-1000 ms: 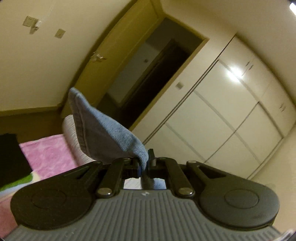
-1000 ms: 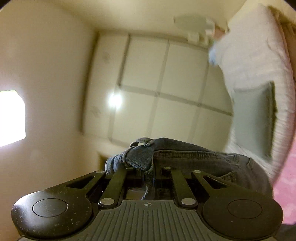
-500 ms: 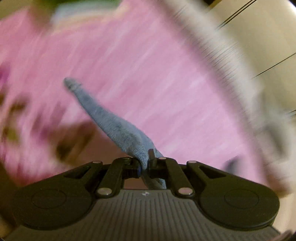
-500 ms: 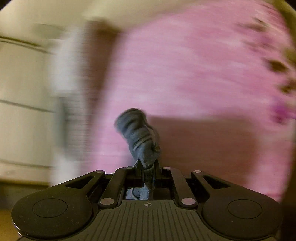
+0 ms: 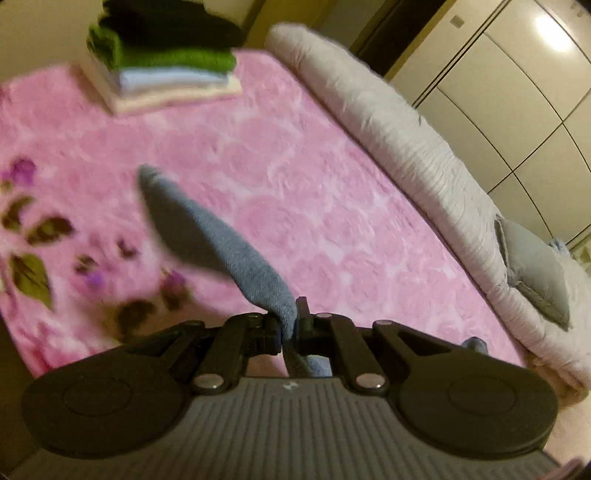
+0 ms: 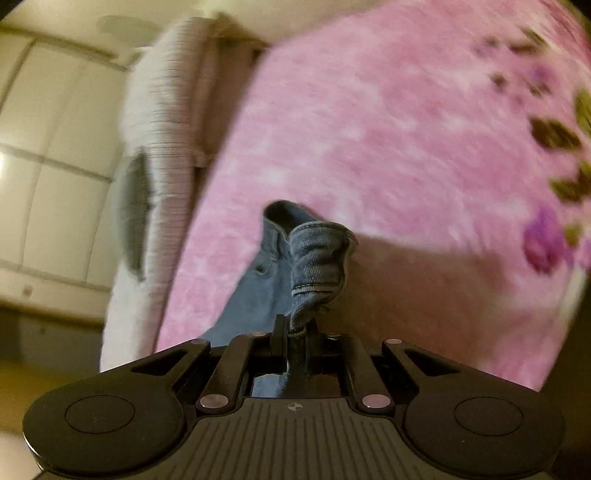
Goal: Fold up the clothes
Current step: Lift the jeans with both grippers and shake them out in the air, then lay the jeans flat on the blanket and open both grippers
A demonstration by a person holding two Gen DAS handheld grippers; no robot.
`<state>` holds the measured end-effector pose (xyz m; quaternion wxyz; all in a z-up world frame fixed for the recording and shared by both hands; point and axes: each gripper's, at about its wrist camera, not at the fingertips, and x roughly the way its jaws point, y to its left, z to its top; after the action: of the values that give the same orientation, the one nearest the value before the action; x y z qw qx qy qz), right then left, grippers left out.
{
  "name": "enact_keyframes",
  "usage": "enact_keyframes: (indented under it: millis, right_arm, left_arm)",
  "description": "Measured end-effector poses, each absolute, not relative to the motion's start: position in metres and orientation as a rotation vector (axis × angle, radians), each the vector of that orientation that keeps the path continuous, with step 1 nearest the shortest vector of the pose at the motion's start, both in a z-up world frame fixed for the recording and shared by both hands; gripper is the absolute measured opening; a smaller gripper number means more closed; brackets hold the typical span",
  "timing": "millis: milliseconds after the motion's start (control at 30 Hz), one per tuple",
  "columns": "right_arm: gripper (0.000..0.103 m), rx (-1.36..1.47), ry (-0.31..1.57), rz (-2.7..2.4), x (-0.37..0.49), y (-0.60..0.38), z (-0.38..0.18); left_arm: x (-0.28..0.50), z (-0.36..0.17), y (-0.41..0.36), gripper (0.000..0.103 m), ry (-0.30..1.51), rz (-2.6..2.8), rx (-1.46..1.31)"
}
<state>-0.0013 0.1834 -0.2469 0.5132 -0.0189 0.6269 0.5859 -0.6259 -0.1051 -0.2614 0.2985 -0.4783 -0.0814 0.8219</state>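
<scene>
Pink blanket [image 5: 332, 192] beside white quilt [image 5: 406, 140]

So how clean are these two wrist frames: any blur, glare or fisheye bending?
Left wrist view: glare spot on the wardrobe doors, whose seams bow; folded stack and flower print soft. Right wrist view: pink blanket smeared, jeans fairly sharp, casting a shadow beside them.

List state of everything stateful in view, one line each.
left gripper: shut on jeans
right gripper: shut on jeans
jeans: bunched, unfolded, pinched at two places, above the blanket
clothes stack: folded, piled on far blanket corner
blanket: spread flat
</scene>
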Motion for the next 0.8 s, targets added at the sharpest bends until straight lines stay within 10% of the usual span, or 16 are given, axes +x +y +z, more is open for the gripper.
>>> enact_keyframes:
  millis: [233,800]
  right_arm:
    - [0.008,-0.316,1.565,1.067,0.005,0.161,-0.346]
    - [0.036,-0.464,1.316,0.911,-0.023,0.15,-0.305]
  left_arm:
    - [-0.612,-0.357,-0.108,0.01,0.232,2.218,-1.573]
    - [-0.623,-0.304,-0.117,0.017,0.18,2.281,-1.53]
